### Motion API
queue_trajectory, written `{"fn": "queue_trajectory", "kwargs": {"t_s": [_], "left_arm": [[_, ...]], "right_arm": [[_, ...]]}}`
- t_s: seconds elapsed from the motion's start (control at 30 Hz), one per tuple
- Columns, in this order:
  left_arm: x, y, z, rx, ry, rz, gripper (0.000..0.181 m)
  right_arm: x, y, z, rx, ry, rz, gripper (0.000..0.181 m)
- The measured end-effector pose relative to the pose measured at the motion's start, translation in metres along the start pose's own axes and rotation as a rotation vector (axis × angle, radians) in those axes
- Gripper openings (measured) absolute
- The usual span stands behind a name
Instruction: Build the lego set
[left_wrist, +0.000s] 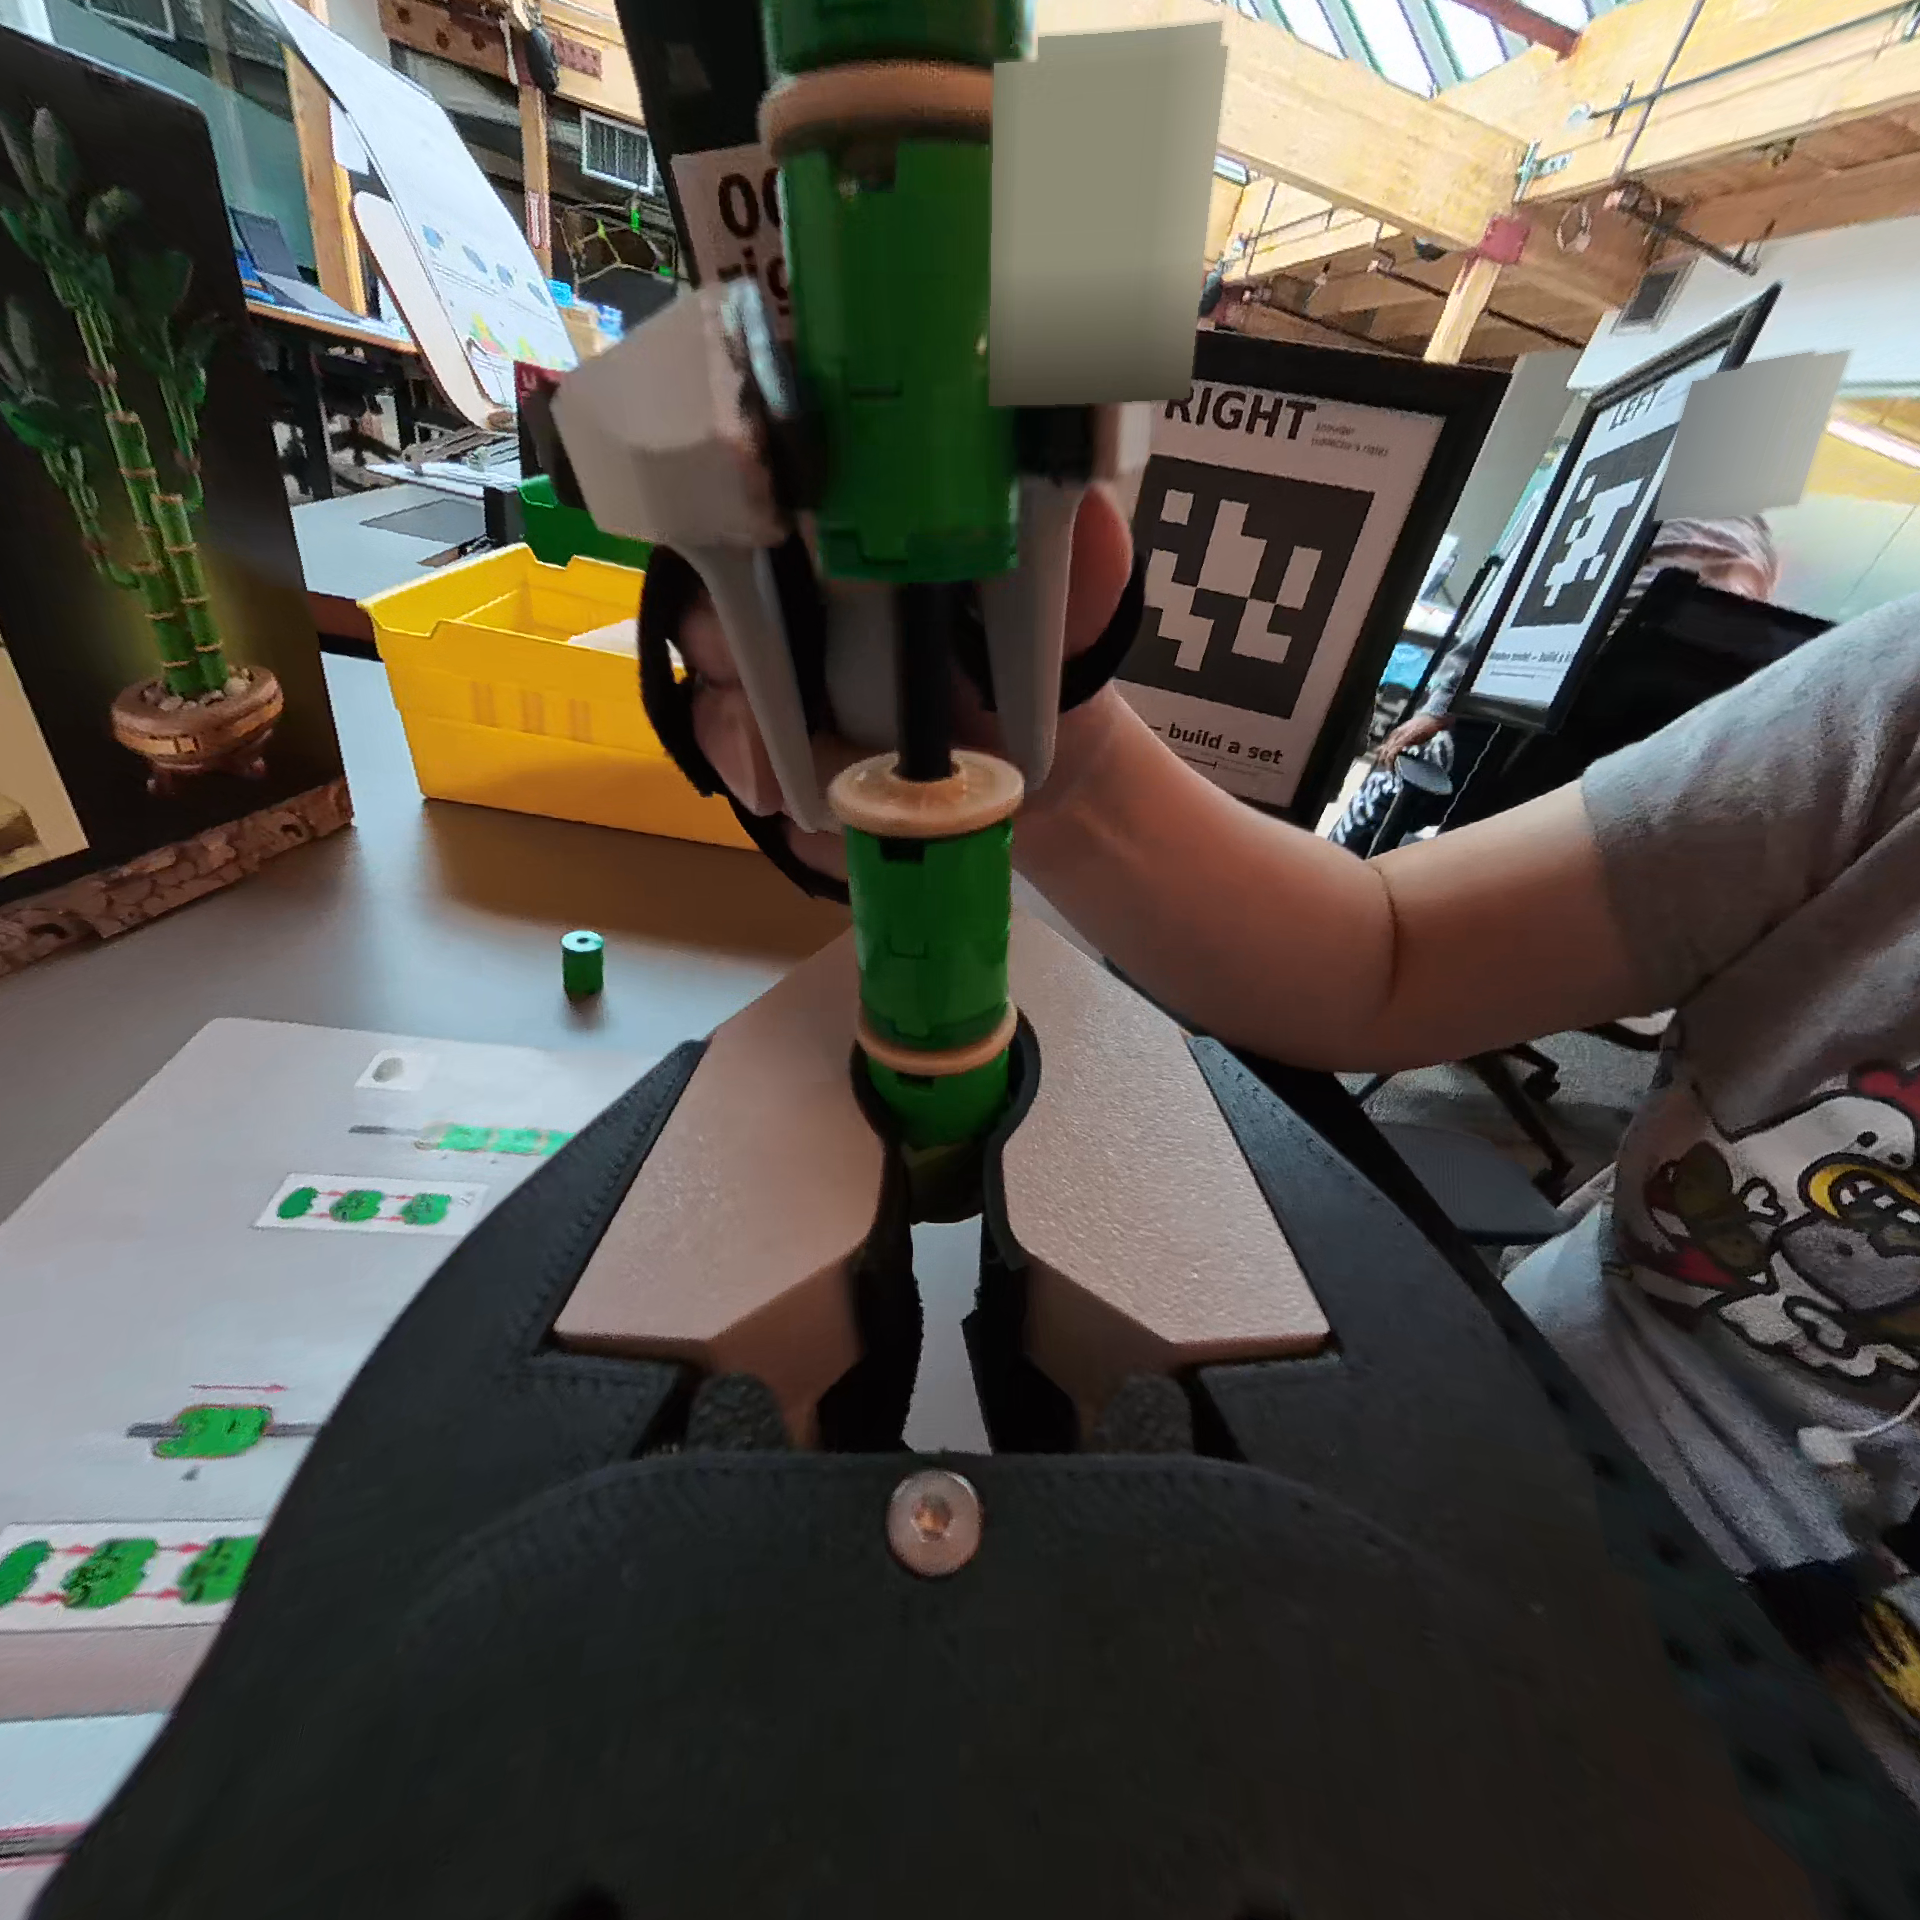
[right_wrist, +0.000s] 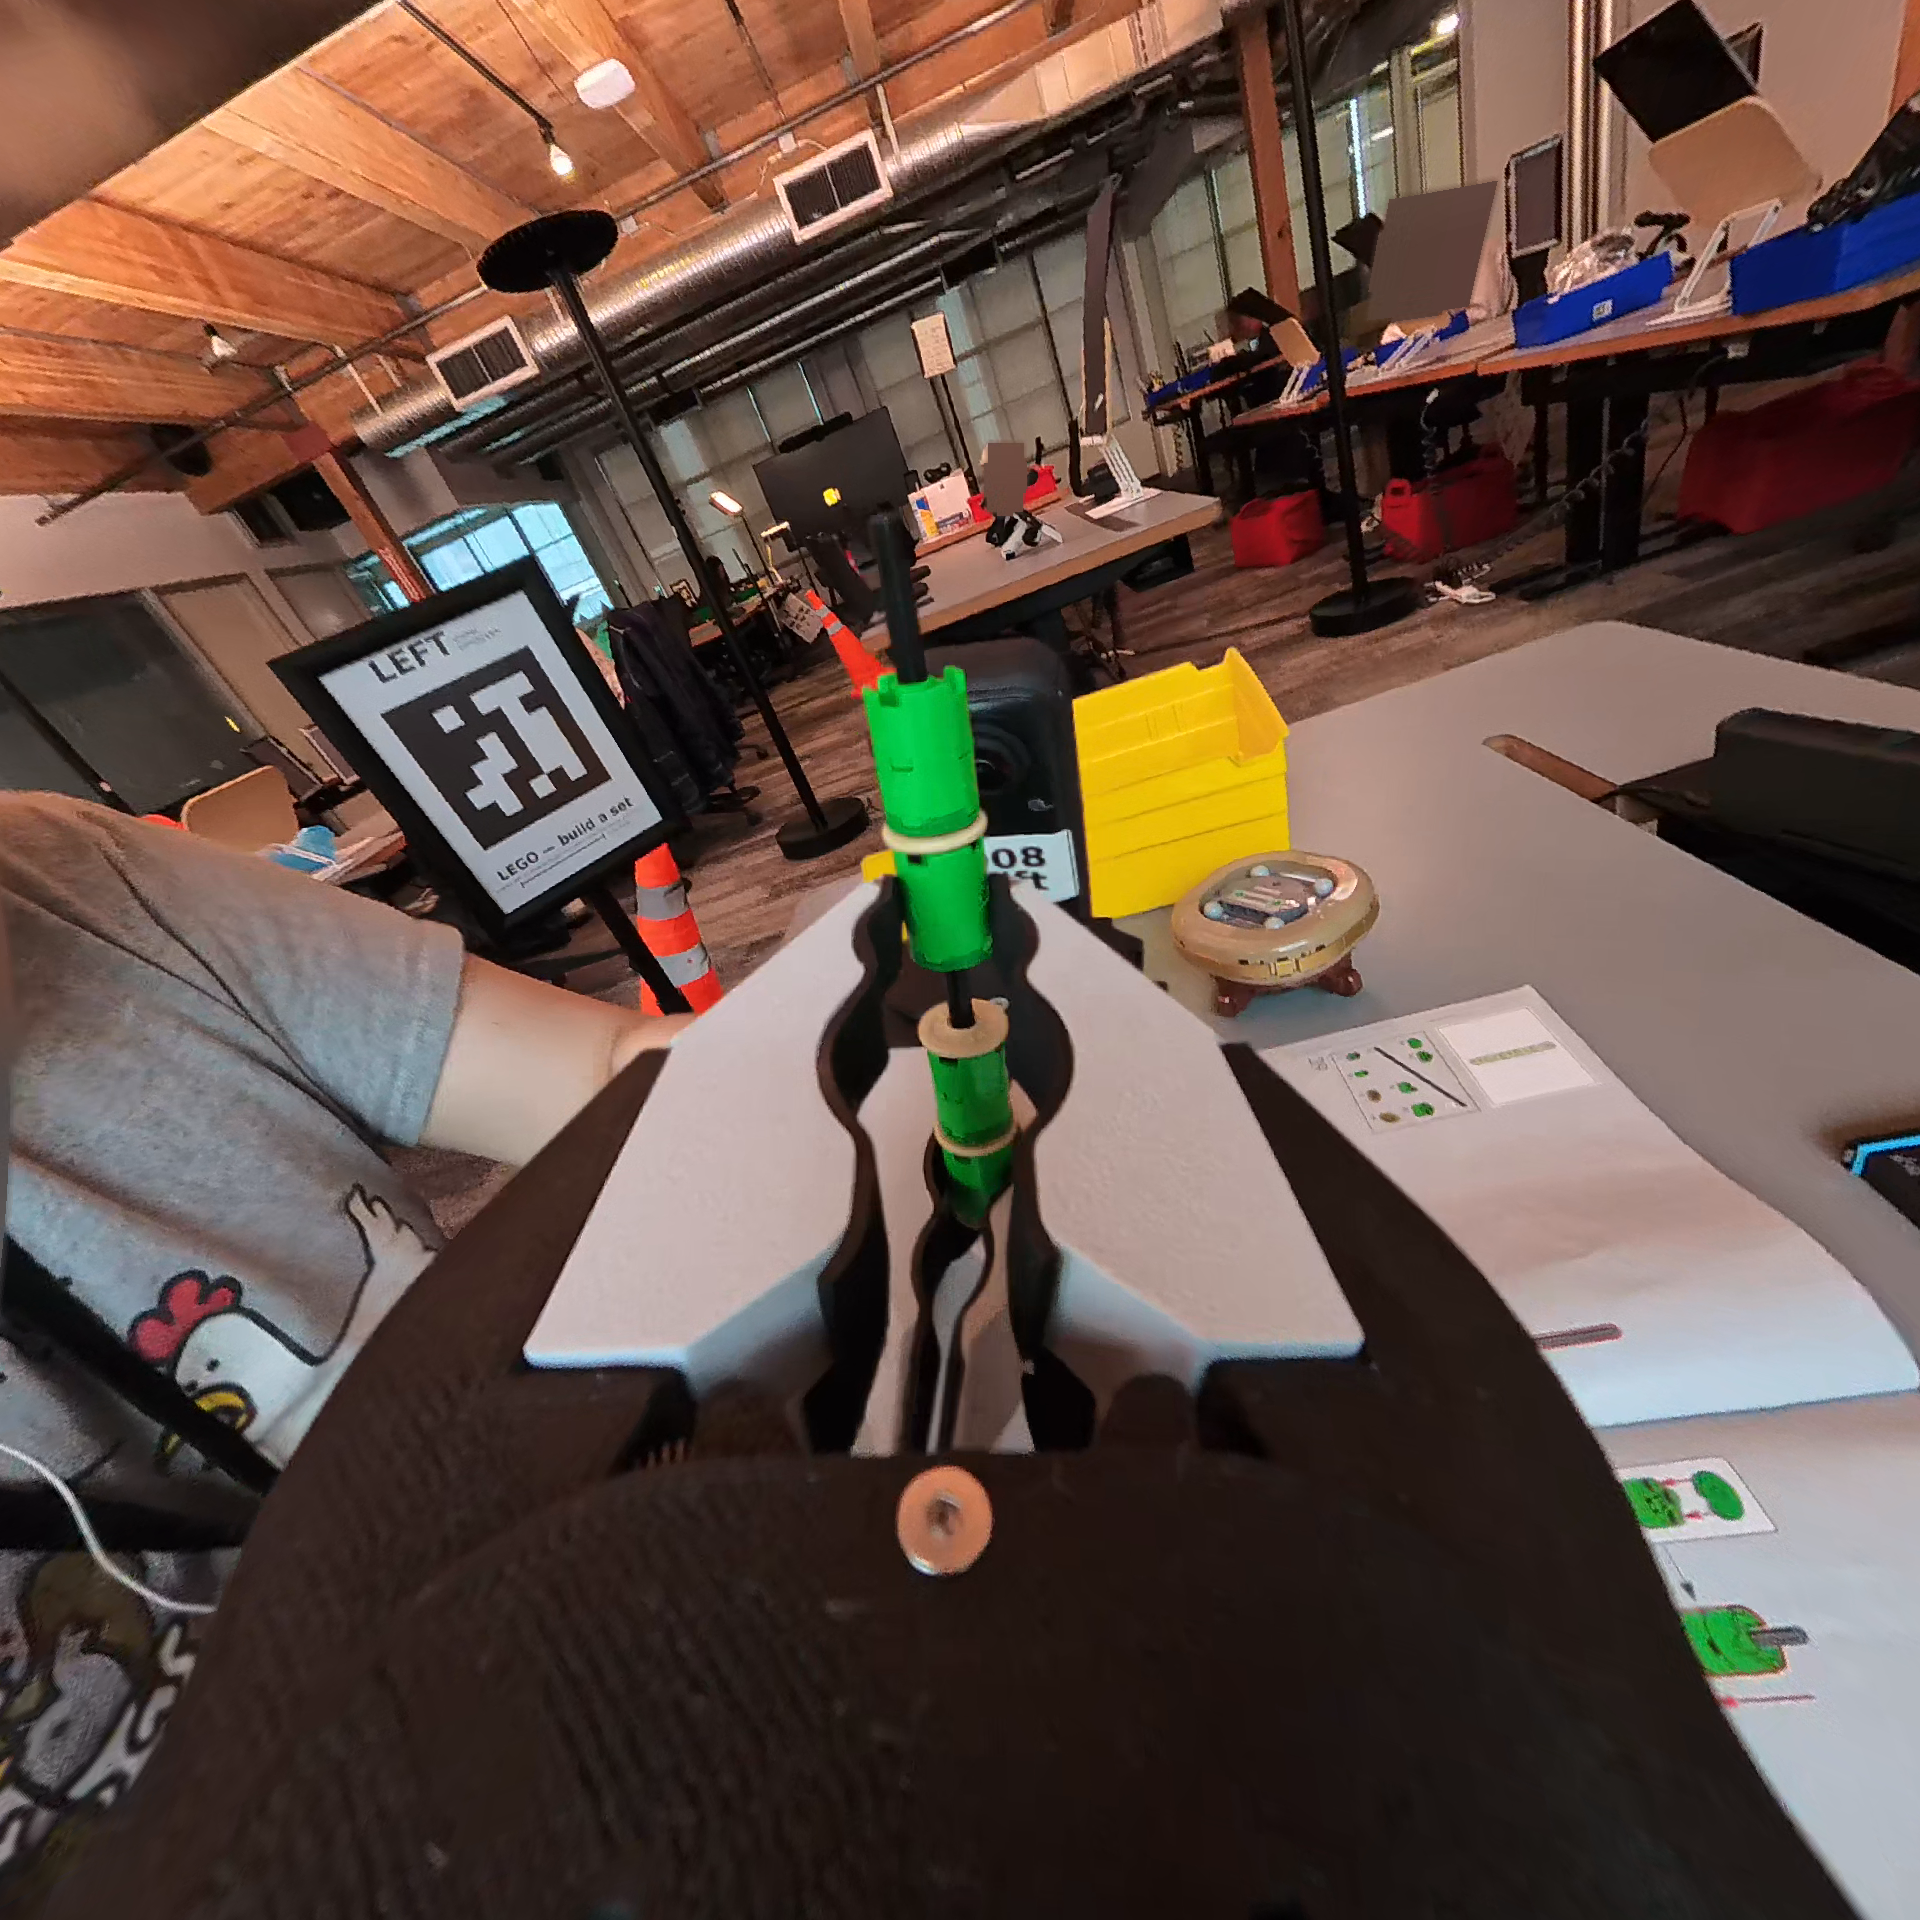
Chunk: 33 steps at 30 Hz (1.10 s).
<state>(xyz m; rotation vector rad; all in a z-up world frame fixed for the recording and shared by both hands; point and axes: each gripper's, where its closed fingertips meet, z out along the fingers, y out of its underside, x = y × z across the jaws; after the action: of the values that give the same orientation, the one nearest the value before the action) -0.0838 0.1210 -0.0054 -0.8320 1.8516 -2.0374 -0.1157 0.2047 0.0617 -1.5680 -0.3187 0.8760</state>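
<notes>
Above the counter, the left gripper is clamping the bamboo stalk's lower end upright, while the right gripper, reaching from opposite, is pinching its upper green segment.

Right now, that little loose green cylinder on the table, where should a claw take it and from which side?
Grip the green cylinder across its round side wall, coming straight down from above. It stands upright, hole up, alone on the table, so both flanks are open.
</notes>
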Motion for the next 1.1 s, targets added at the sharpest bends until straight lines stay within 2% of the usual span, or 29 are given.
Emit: {"fn": "queue_trajectory", "kwargs": {"t_s": [0.1, 0.2, 0.27, 0.4, 0.53, 0.63, 0.77, 0.93, 1.0, 1.07, 1.1], "left_arm": [[0.014, 0.009, -0.005, 0.007, 0.005, -0.059, 0.0], [0.022, 0.034, -0.011, -0.026, -0.052, -0.086, 0.0], [0.029, 0.046, -0.011, -0.047, -0.046, -0.141, 0.0], [0.029, 0.061, -0.013, -0.061, -0.049, -0.216, 0.0], [0.02, 0.079, -0.015, -0.133, -0.043, -0.231, 0.0], [0.017, 0.082, -0.013, -0.142, -0.028, -0.26, 0.0], [0.016, 0.093, -0.008, -0.181, -0.014, -0.318, 0.0], [0.019, 0.089, -0.004, -0.126, 0.024, -0.411, 0.0], [0.018, 0.087, -0.005, -0.1, 0.028, -0.438, 0.0], [0.015, 0.087, -0.006, -0.086, 0.023, -0.46, 0.0], [0.015, 0.087, -0.006, -0.078, 0.026, -0.475, 0.0]], "right_arm": [[-0.007, 0.01, 0.005, 0.031, -0.023, 0.003, 0.014], [-0.014, 0.035, 0.012, 0.019, -0.032, 0.094, 0.014], [-0.015, 0.046, 0.015, 0.062, -0.036, 0.15, 0.014], [-0.012, 0.055, 0.011, 0.172, -0.101, 0.306, 0.019], [0.002, 0.068, 0.008, 0.156, -0.034, 0.285, 0.016], [0.009, 0.07, 0.007, 0.18, -0.001, 0.278, 0.015], [0.018, 0.063, -0.003, 0.284, -0.012, 0.367, 0.015], [0.024, 0.071, -0.01, 0.233, 0.001, 0.391, 0.016], [0.028, 0.076, -0.009, 0.219, 0.024, 0.4, 0.027], [0.03, 0.081, -0.005, 0.205, 0.033, 0.423, 0.024], [0.032, 0.085, -0.004, 0.193, 0.041, 0.436, 0.014]]}}
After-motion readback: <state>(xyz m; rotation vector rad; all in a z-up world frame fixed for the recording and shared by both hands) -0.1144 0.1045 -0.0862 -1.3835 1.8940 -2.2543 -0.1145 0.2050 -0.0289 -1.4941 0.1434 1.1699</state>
